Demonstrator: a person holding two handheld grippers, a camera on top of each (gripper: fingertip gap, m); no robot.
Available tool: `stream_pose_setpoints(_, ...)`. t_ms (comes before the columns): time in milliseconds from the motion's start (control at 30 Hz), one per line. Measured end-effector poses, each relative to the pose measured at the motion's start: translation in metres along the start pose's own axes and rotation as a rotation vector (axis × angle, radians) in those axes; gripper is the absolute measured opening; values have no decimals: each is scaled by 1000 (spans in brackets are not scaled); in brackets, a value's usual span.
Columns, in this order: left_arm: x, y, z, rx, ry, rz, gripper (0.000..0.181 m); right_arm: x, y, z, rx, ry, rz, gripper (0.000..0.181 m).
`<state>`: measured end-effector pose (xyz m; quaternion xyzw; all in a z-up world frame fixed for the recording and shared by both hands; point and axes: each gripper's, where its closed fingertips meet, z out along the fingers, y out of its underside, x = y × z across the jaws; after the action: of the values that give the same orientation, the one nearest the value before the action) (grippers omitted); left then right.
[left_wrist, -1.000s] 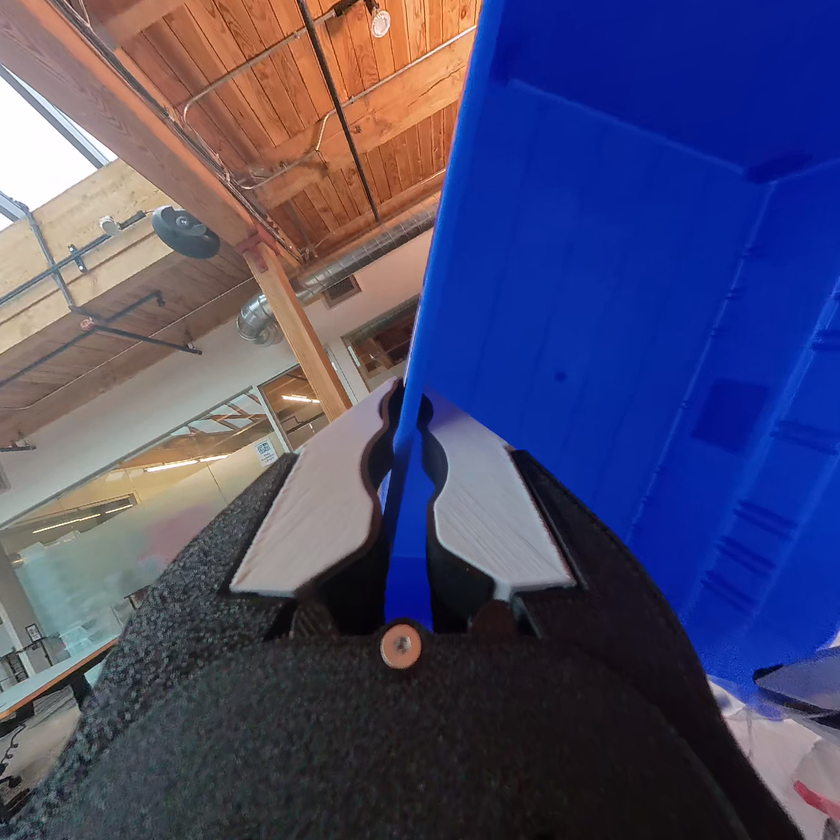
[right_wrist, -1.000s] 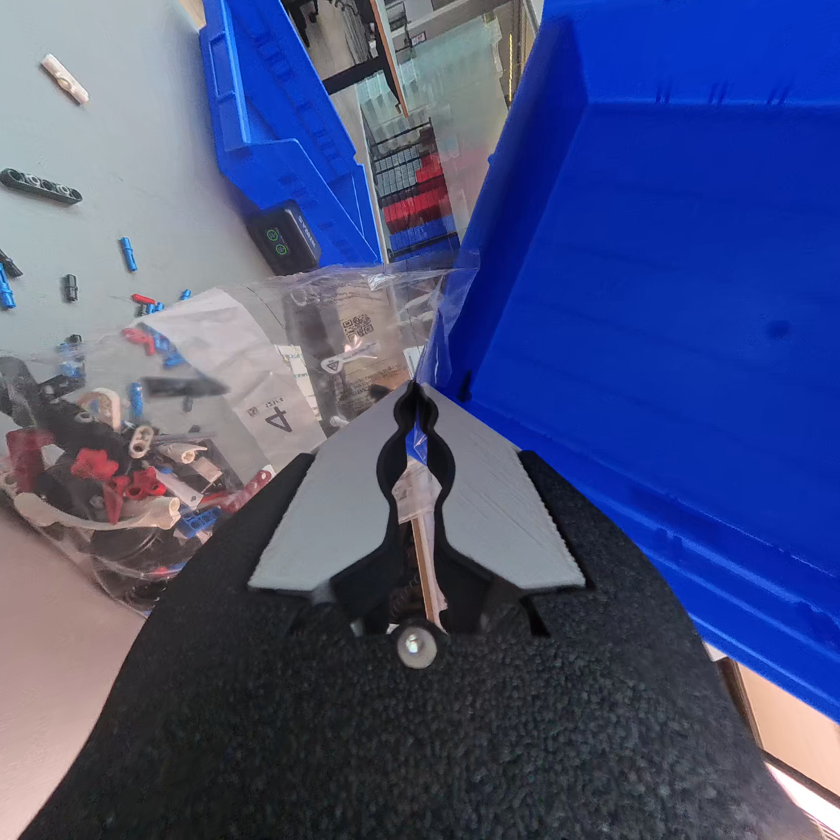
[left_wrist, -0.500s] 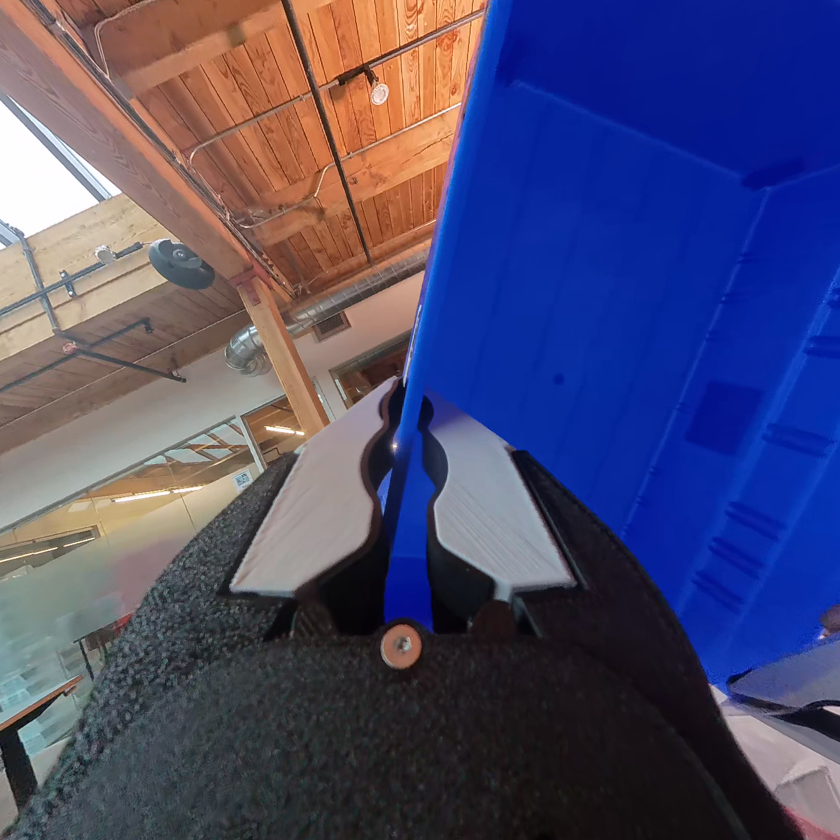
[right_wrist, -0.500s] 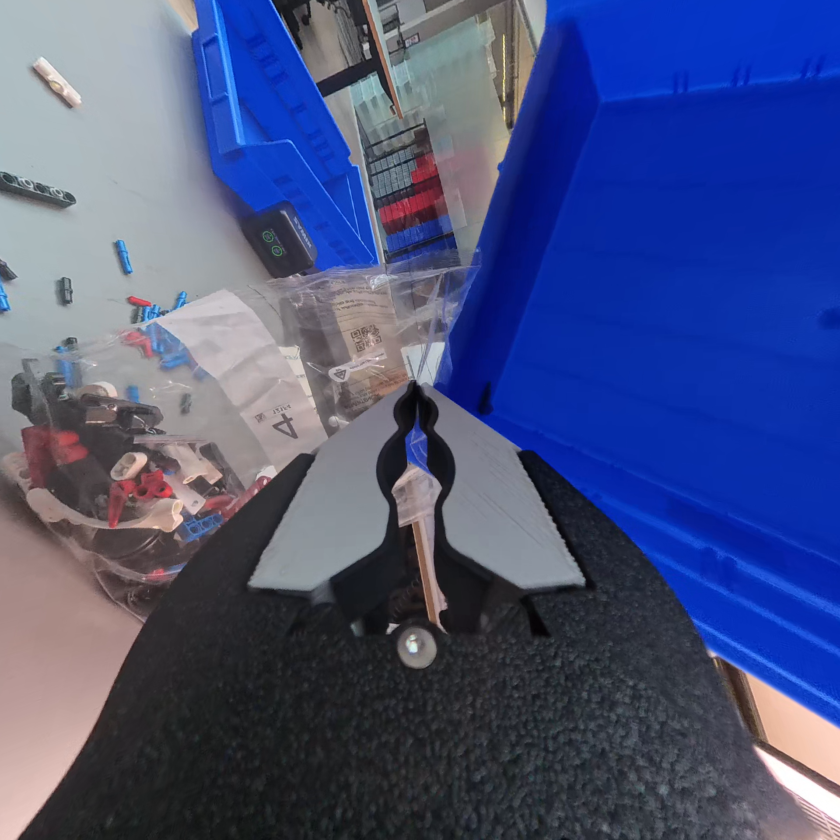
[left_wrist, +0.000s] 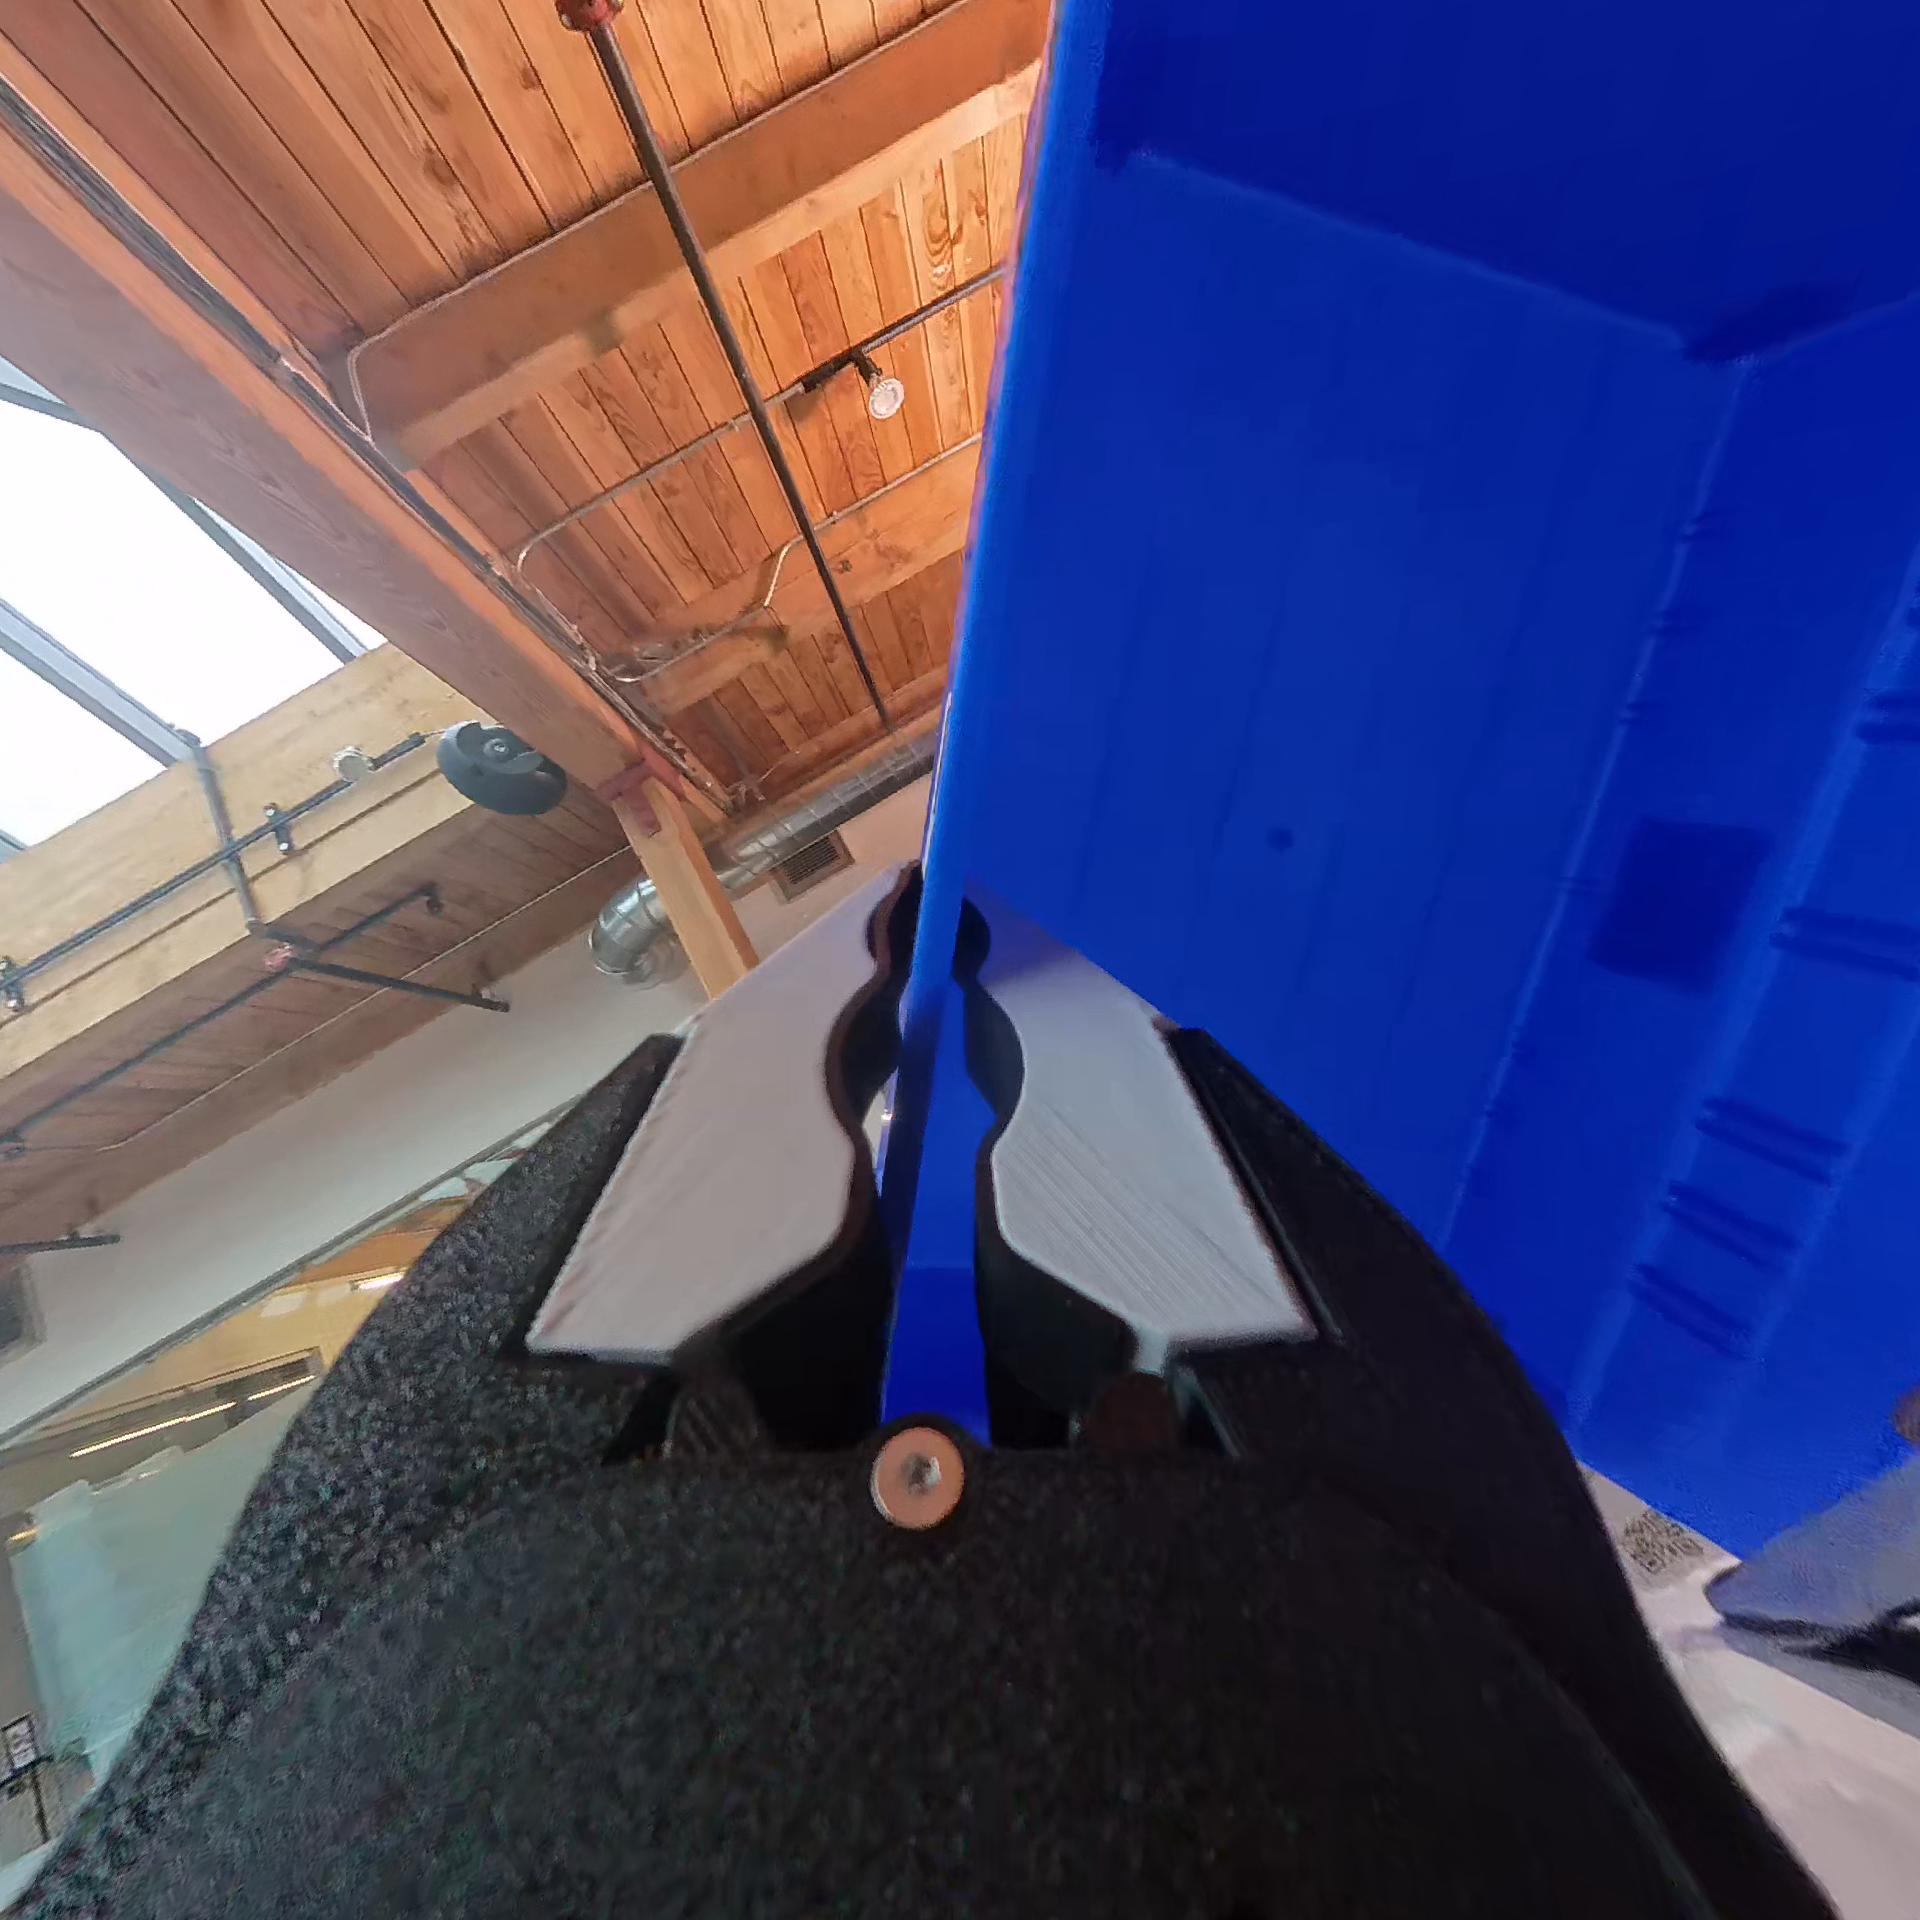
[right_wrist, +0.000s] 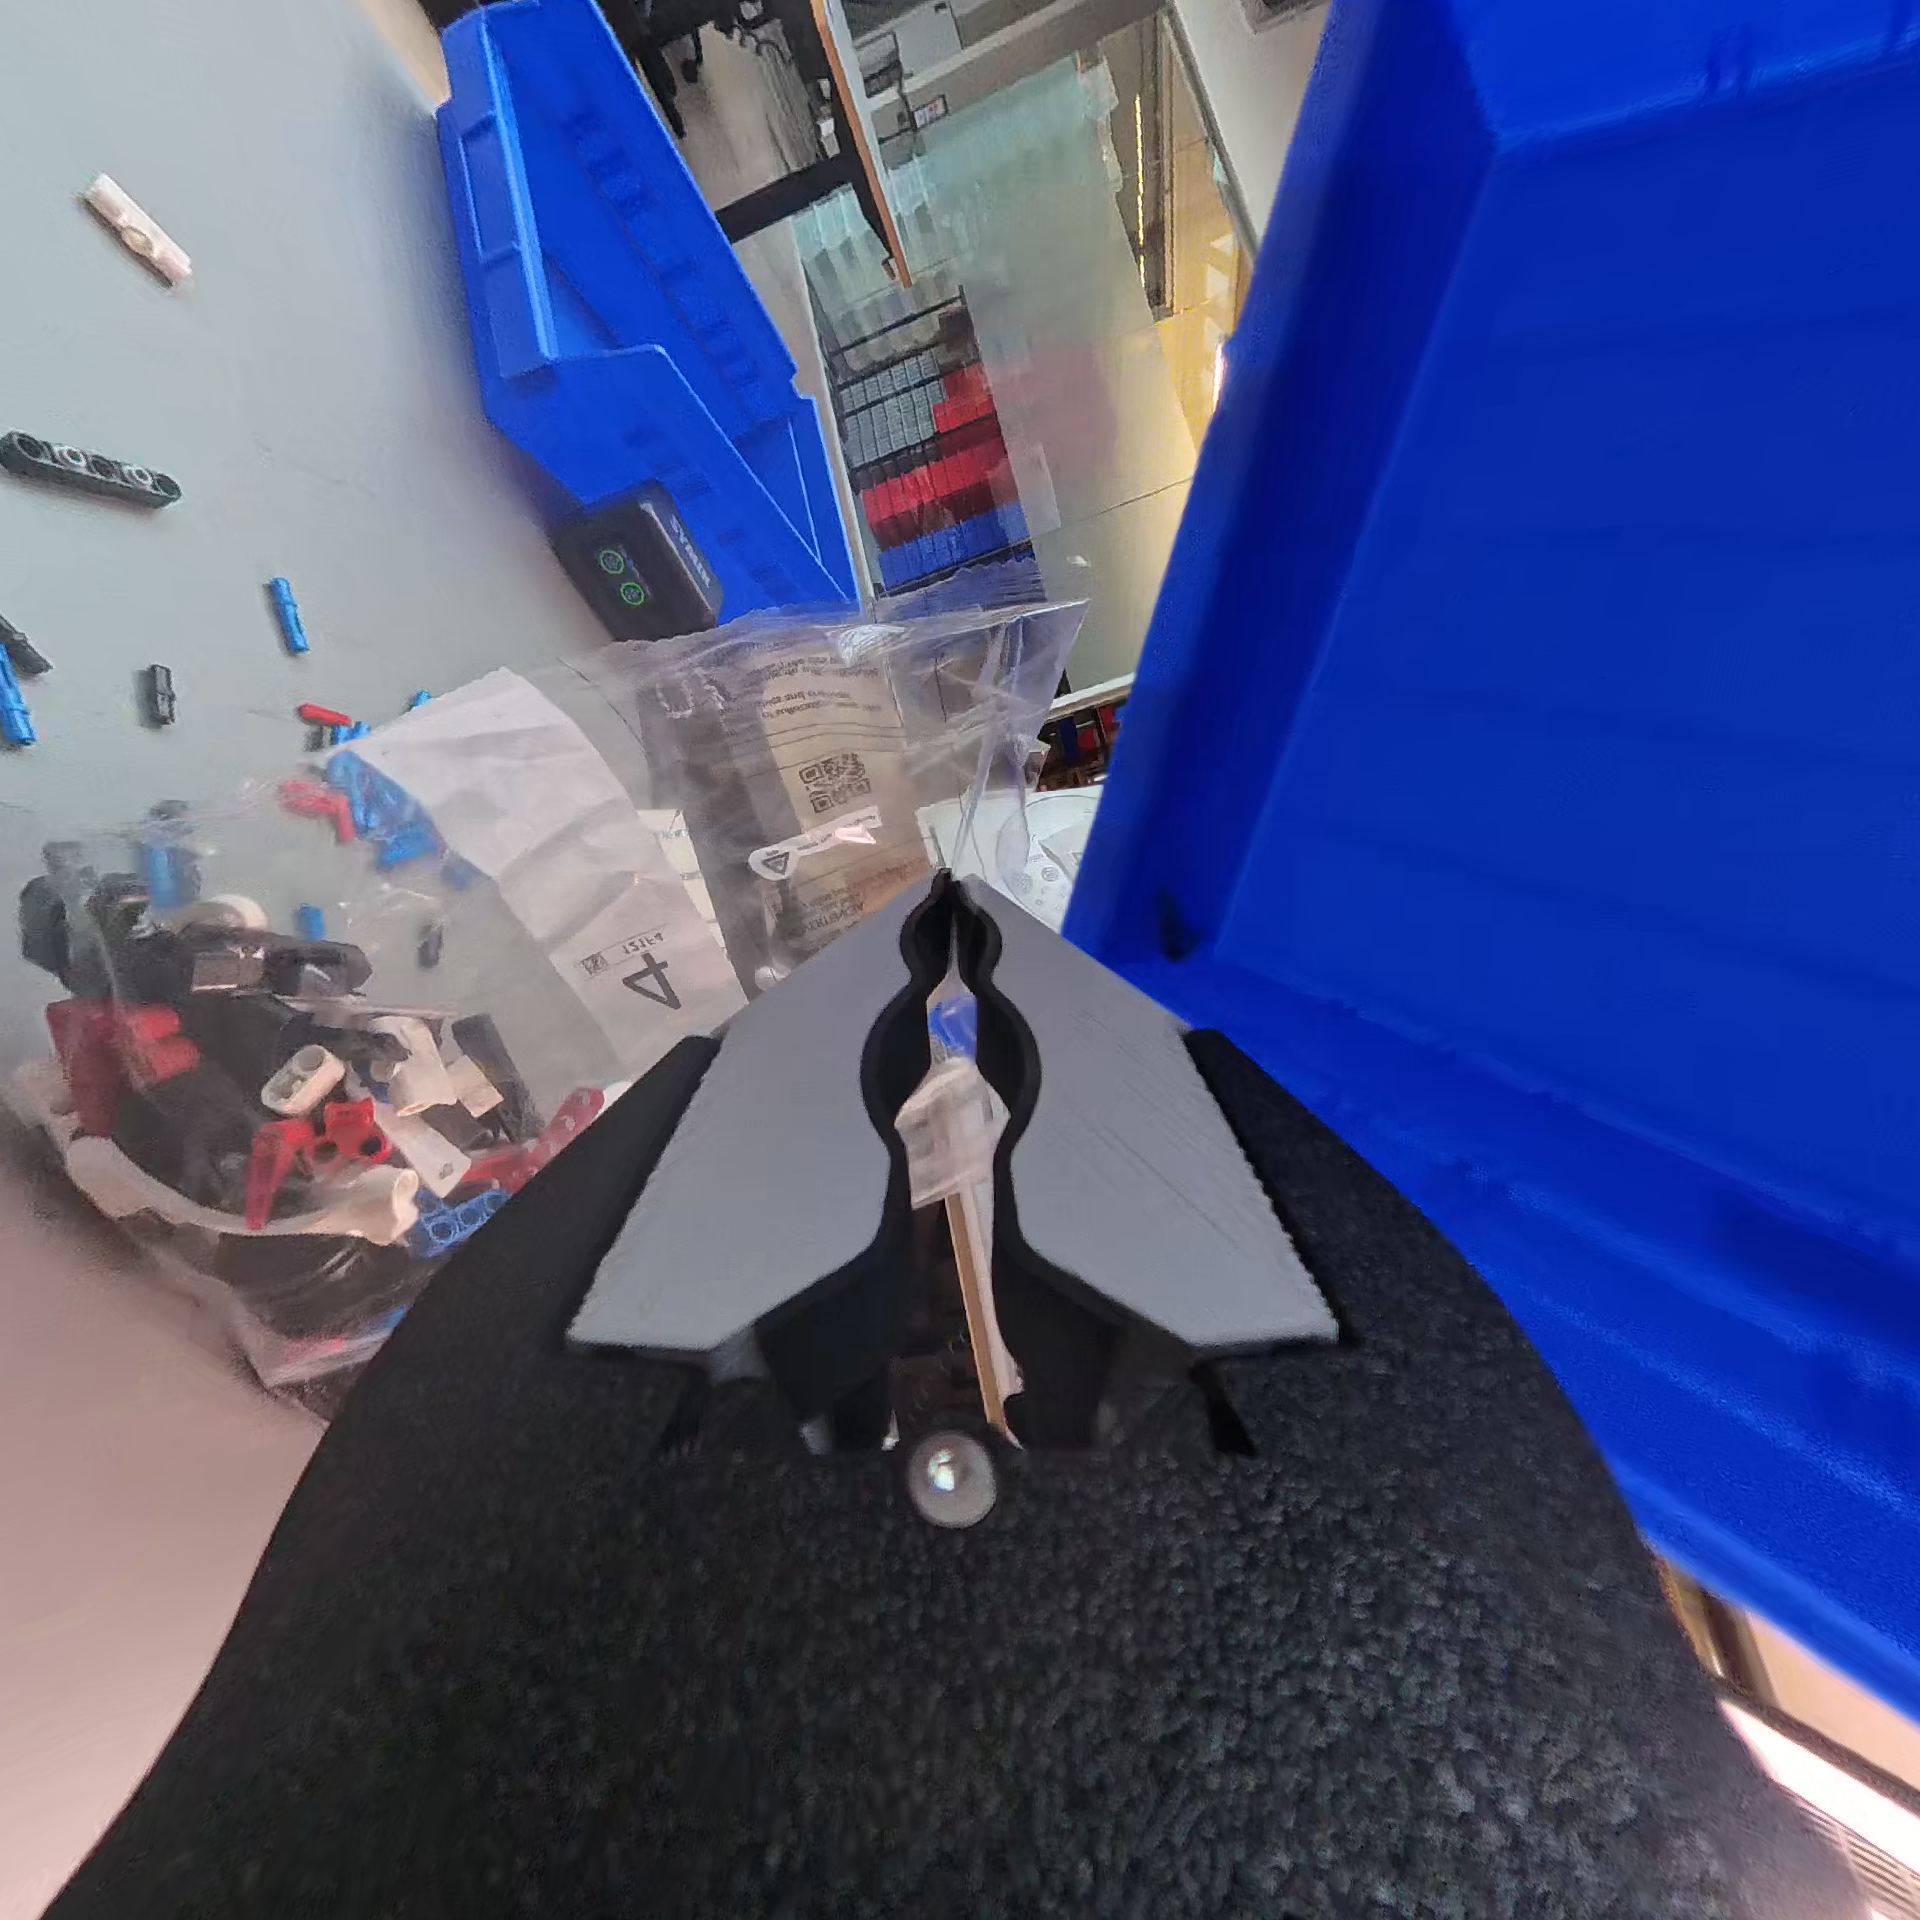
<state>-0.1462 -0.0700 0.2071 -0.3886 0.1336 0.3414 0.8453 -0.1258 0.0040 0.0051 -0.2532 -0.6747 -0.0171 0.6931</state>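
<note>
In the left wrist view, the left gripper (left_wrist: 928, 914) has its two fingers clenched on the wall of one blue bin (left_wrist: 1403, 727), which is cut off by the frame. In the right wrist view, the right gripper (right_wrist: 948, 896) pinches the edge of one clear bag (right_wrist: 499, 935) of small parts lying on the counter (right_wrist: 312, 343); two blue bins show here, the near one (right_wrist: 1558, 727) cut off, the second bin (right_wrist: 623, 312) farther away, and the loose parts are too small to count.

Not quoting any of the print, just where it sits. Right wrist view: the clear plastic bag (right_wrist: 644, 769) at middle left, beside the blue bin (right_wrist: 1558, 727), holds a white paper slip (right_wrist: 582, 862) with one big digit and small print, plus a tan printed panel (right_wrist: 831, 790) with a square code. The black device (right_wrist: 639, 571) above it has white lettering. Left wrist view, lower right: a blurry square code (left_wrist: 1660, 1548) on a pale sheet.
</note>
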Motion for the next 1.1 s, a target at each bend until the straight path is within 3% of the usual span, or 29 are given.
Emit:
stream_pose_setpoints(200,-1,1,5,-11,-7,100,2,-2,-1,-5,6,2,-2,0)
stream_pose_setpoints(433,-11,43,20,-179,11,-18,2,-4,-1,-10,20,-6,-14,0)
stream_pose_setpoints(600,-53,89,41,-397,39,-248,2,-4,-2,-17,20,-15,-60,0)
stream_pose_setpoints(733,-116,118,40,-557,54,-436,3,-2,1,-31,21,-13,-78,0)
stream_pose_setpoints(833,-174,143,12,-706,26,-503,2,1,3,-43,29,-14,-70,0)
stream_pose_setpoints(933,-221,172,-35,-846,-30,-562,2,3,3,-49,38,-11,-80,0)
stream_pose_setpoints(1100,-260,235,-147,-1144,-103,-705,6,10,2,-62,46,0,-84,0)
